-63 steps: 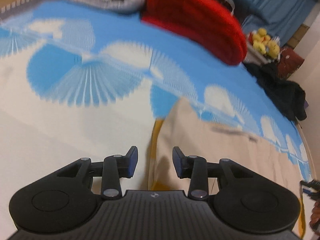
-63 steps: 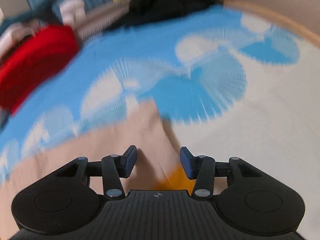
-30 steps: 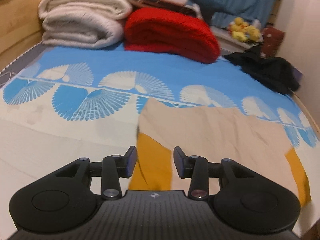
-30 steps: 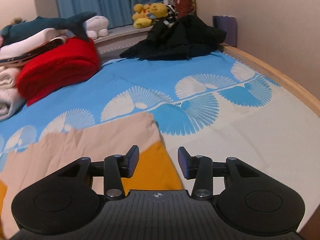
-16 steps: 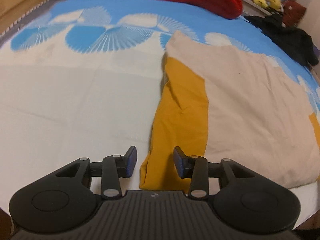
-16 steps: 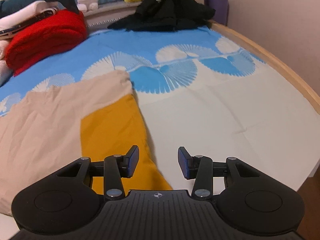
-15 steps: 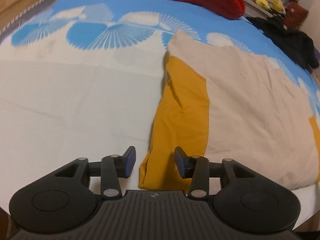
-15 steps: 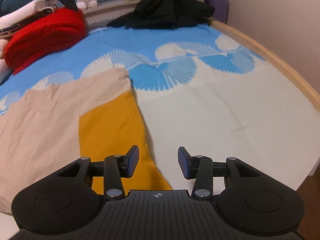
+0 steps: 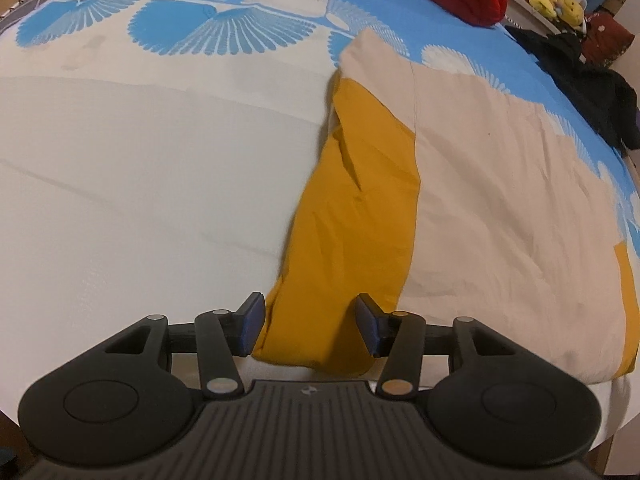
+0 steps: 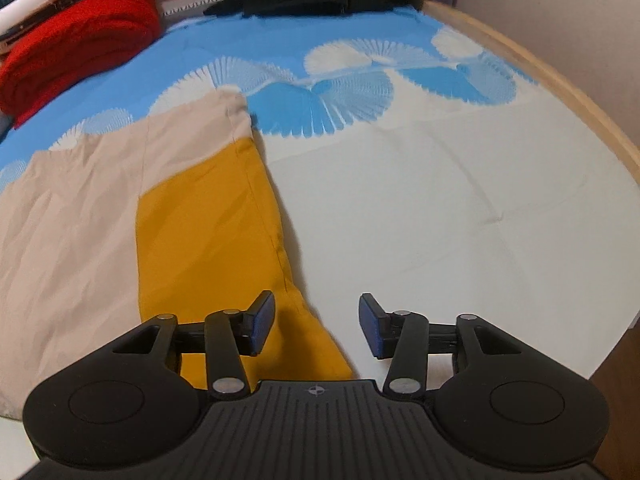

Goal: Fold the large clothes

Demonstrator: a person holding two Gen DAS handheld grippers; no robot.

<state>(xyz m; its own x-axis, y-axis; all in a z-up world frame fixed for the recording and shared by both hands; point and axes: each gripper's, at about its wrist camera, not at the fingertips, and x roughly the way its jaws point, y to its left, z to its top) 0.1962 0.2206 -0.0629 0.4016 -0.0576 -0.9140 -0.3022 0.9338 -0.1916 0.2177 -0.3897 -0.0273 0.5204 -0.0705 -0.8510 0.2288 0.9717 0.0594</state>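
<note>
— Where is the garment (image 9: 500, 184) lying?

— It is lying flat on the bed (image 9: 140, 200), beige with mustard-yellow panels at its left and right edges.

— What is the left gripper (image 9: 306, 322) doing?

— Its fingers are standing wide, straddling the near left yellow corner, gripping nothing.

— And the right gripper (image 10: 316, 326)?

— Its fingers are also gaping wide, with the near right yellow corner lying between them. A red blanket (image 10: 76, 44) is sitting far behind.

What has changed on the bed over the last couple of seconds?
Both tongs drew back toward the near end of the beige and yellow garment. The left tongs now straddle its yellow corner; the right tongs sit at the opposite yellow corner. Both stayed open, gripping nothing. The garment stayed flat.
</note>
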